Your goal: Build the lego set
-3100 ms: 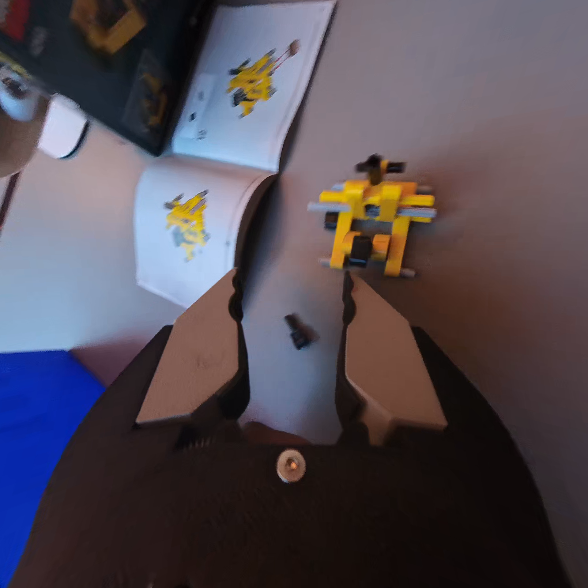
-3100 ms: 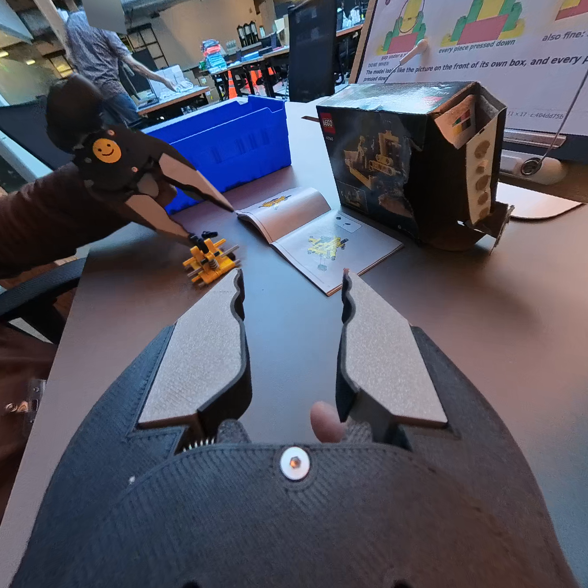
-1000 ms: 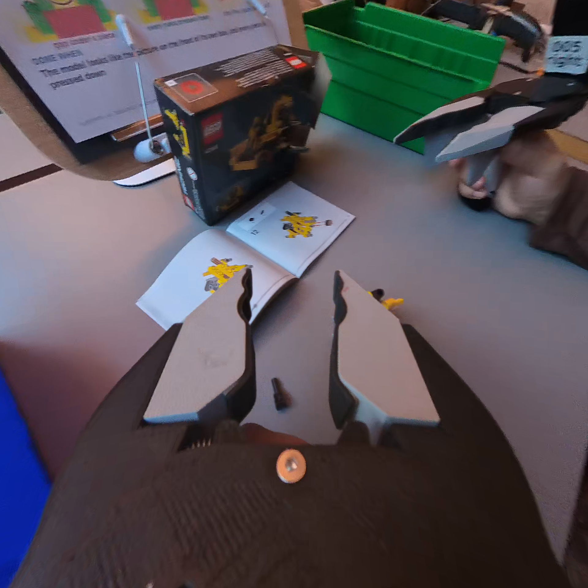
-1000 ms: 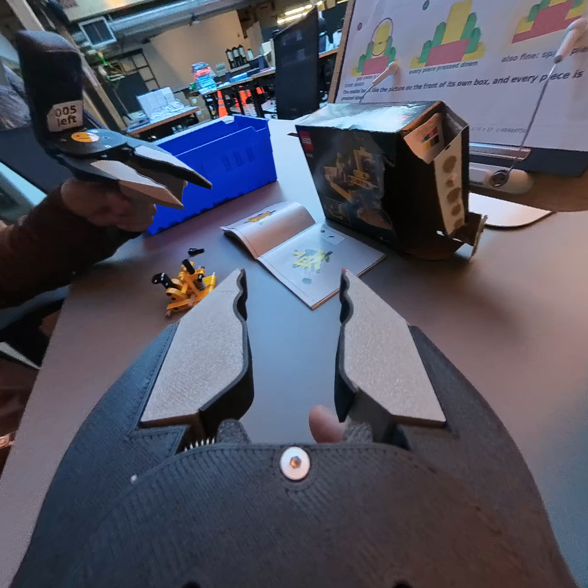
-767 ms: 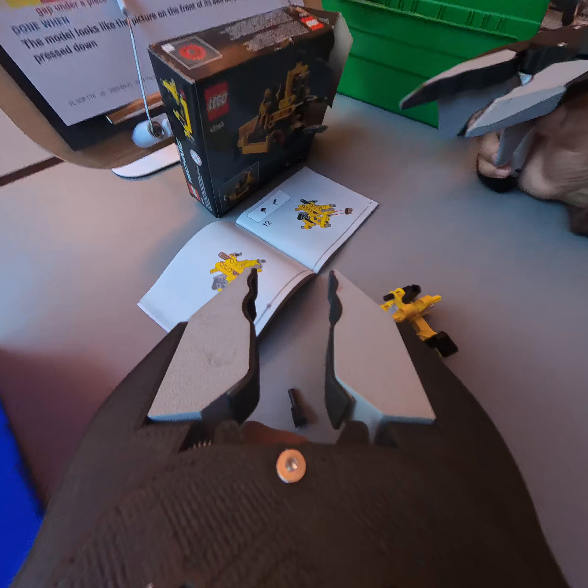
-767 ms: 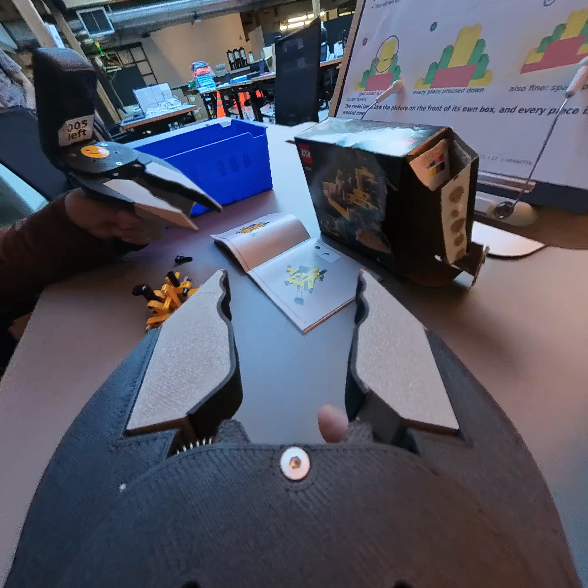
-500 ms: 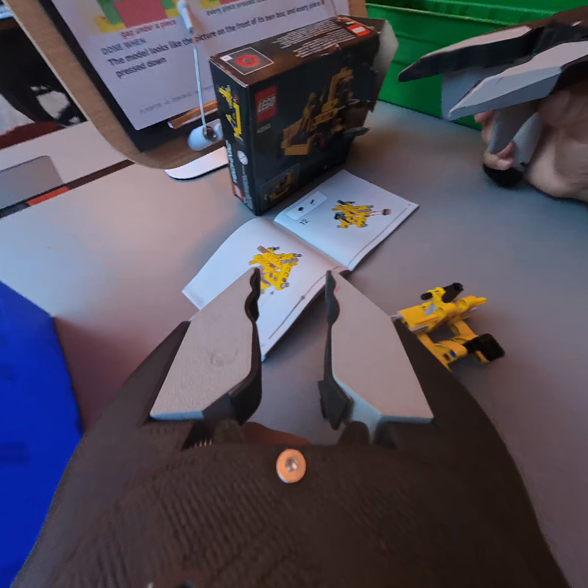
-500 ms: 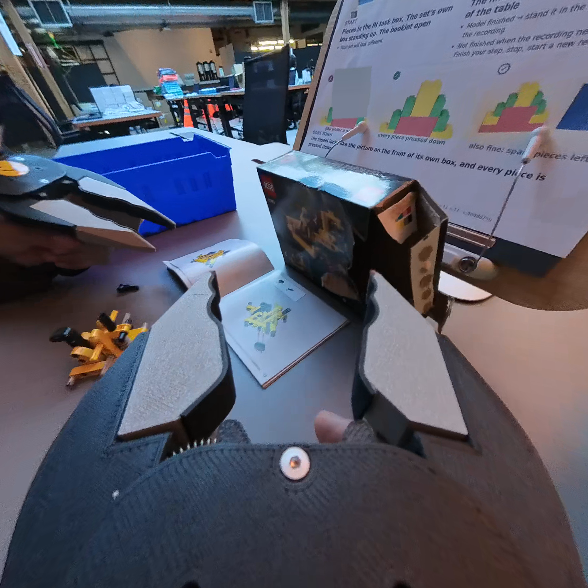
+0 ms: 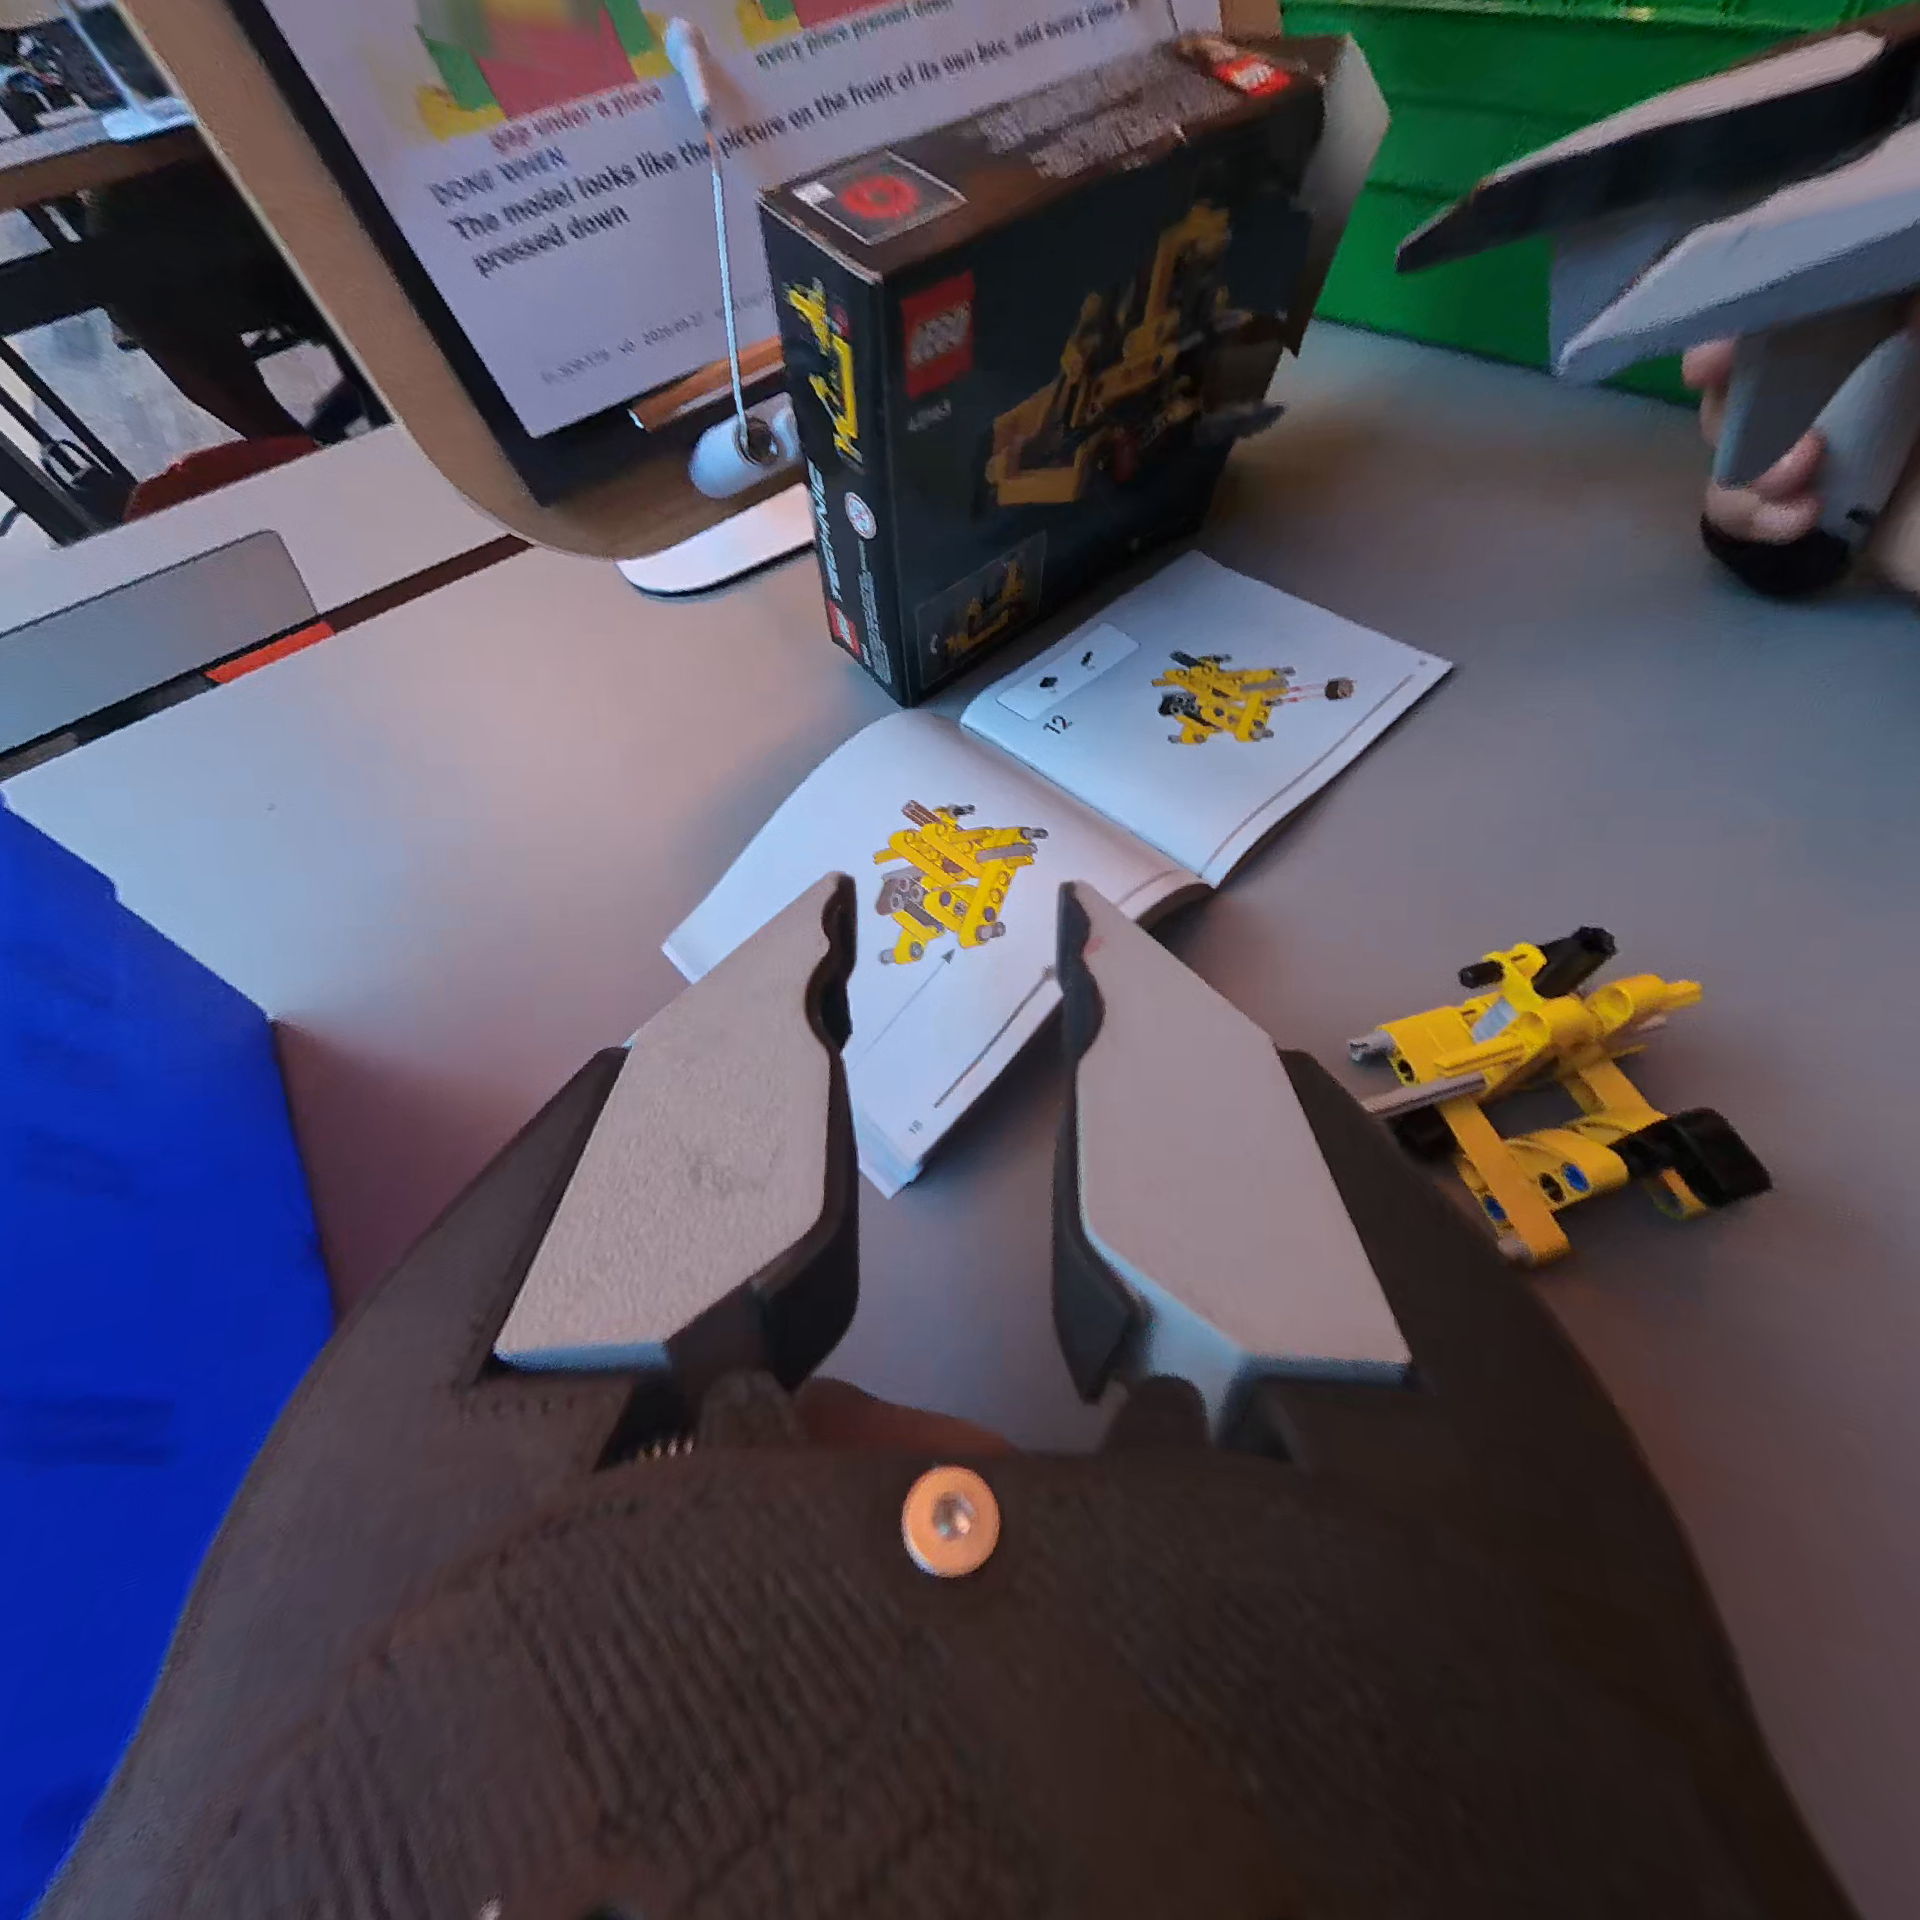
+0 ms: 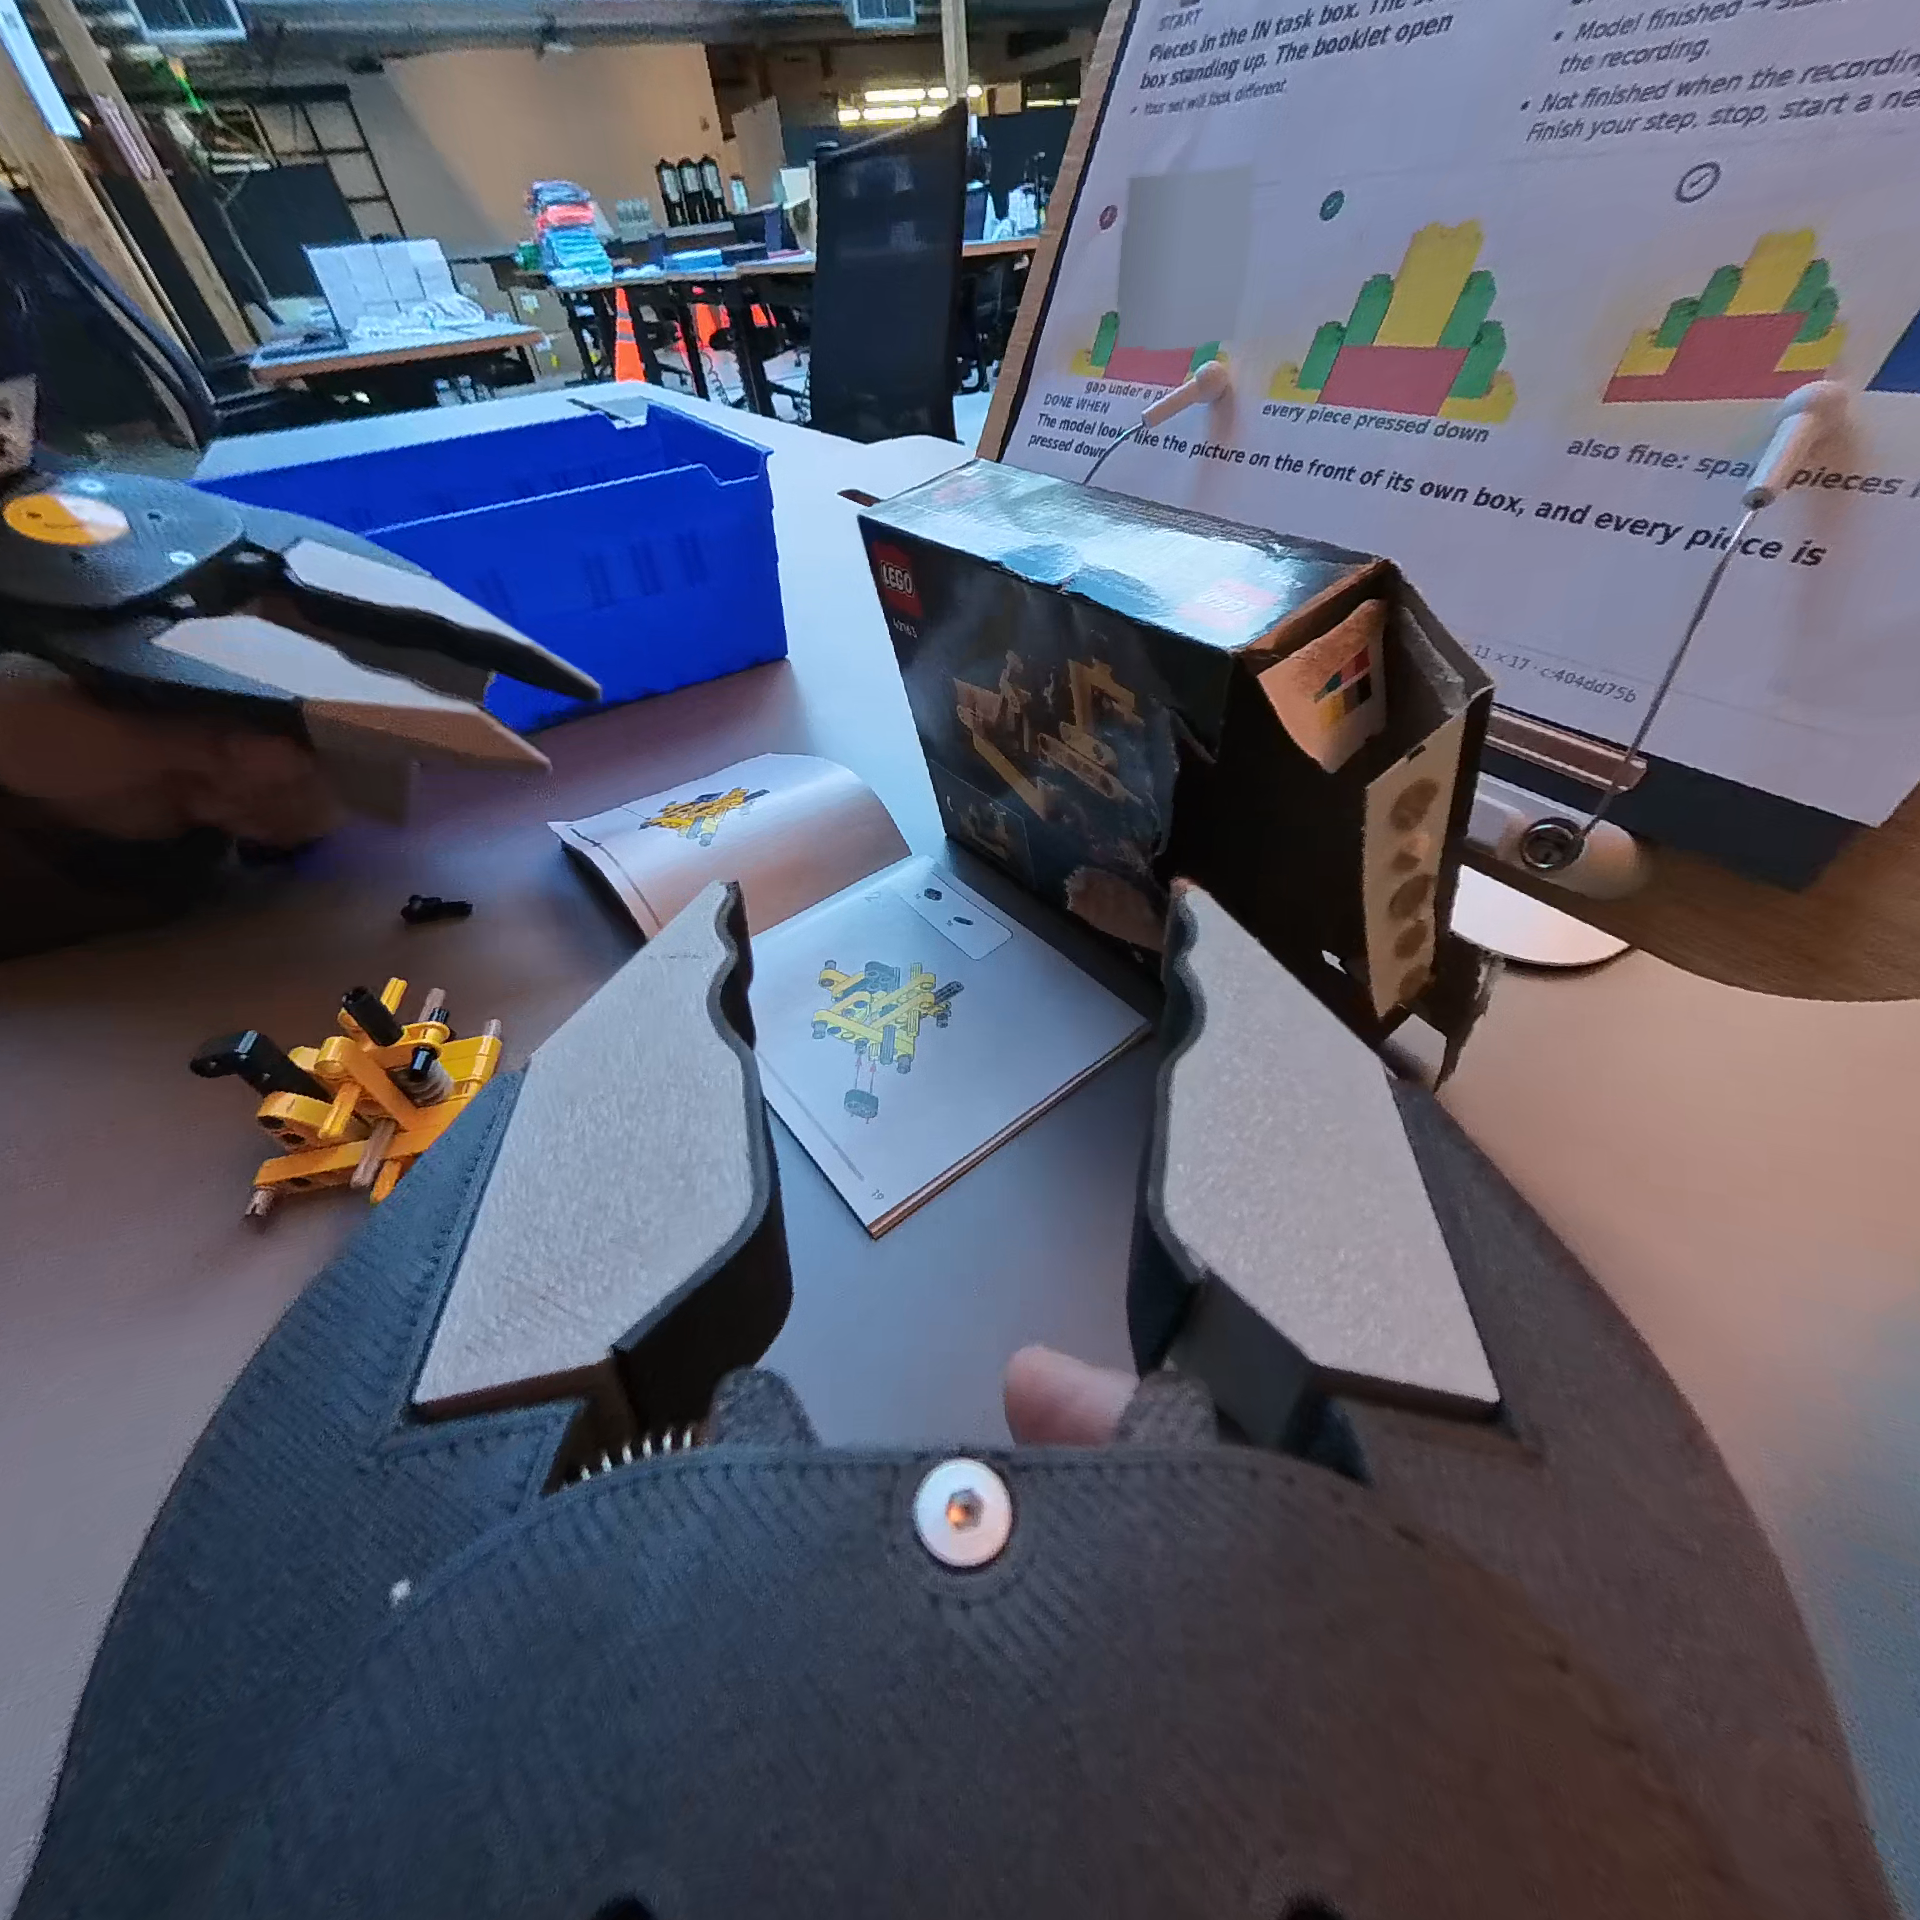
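Grey matte tabletop, smooth, lit warm orange-pink along its right side. Tall cardboard-backed white instruction board, printed with coloured brick diagrams, standing on the table's far edge on a pale flat base. Beyond: open workshop hall with a beige rear wall, exposed grey ceiling ducting, and a row of bright strip lights. Long wooden workbenches on dark legs, stacked with white boxes and coloured bundles. Dark upright monitor panel behind the table. Orange traffic cone on the floor between benches.
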`<state>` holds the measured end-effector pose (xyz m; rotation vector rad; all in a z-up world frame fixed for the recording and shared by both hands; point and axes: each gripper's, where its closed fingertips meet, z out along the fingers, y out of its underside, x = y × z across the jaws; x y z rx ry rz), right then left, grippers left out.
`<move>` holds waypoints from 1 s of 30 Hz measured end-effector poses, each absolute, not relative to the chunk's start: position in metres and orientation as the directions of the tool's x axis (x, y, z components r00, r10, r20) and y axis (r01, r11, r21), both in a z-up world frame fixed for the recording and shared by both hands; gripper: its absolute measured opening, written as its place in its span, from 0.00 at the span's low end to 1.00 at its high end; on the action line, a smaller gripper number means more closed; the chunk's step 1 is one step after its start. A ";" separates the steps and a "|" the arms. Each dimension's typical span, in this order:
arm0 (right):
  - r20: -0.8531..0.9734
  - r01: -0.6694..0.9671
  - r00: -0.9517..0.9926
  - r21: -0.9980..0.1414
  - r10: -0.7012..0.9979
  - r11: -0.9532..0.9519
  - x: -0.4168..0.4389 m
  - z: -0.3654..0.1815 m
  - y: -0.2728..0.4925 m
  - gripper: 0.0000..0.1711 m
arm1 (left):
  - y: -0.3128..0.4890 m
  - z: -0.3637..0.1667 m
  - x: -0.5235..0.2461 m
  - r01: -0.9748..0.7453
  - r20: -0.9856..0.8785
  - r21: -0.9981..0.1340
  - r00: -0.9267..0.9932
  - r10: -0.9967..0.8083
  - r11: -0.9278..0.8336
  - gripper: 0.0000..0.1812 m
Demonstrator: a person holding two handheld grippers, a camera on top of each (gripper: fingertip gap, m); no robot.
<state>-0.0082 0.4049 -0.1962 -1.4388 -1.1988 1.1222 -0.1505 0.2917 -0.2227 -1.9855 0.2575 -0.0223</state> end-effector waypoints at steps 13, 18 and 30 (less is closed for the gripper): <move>-0.066 0.201 0.127 -0.975 0.990 -0.091 -0.007 -0.205 0.408 0.36 | 0.291 -0.217 -0.142 -0.206 -0.137 -0.915 0.967 -0.215 -0.347 0.16; -0.049 0.229 0.130 -0.970 0.990 -0.078 -0.009 -0.209 0.407 0.35 | 0.291 -0.219 -0.139 -0.213 -0.141 -0.913 0.965 -0.220 -0.347 0.12; -0.041 0.251 0.112 -0.966 0.993 -0.068 -0.011 -0.212 0.404 0.34 | 0.291 -0.211 -0.137 -0.221 -0.159 -0.930 0.963 -0.220 -0.295 0.01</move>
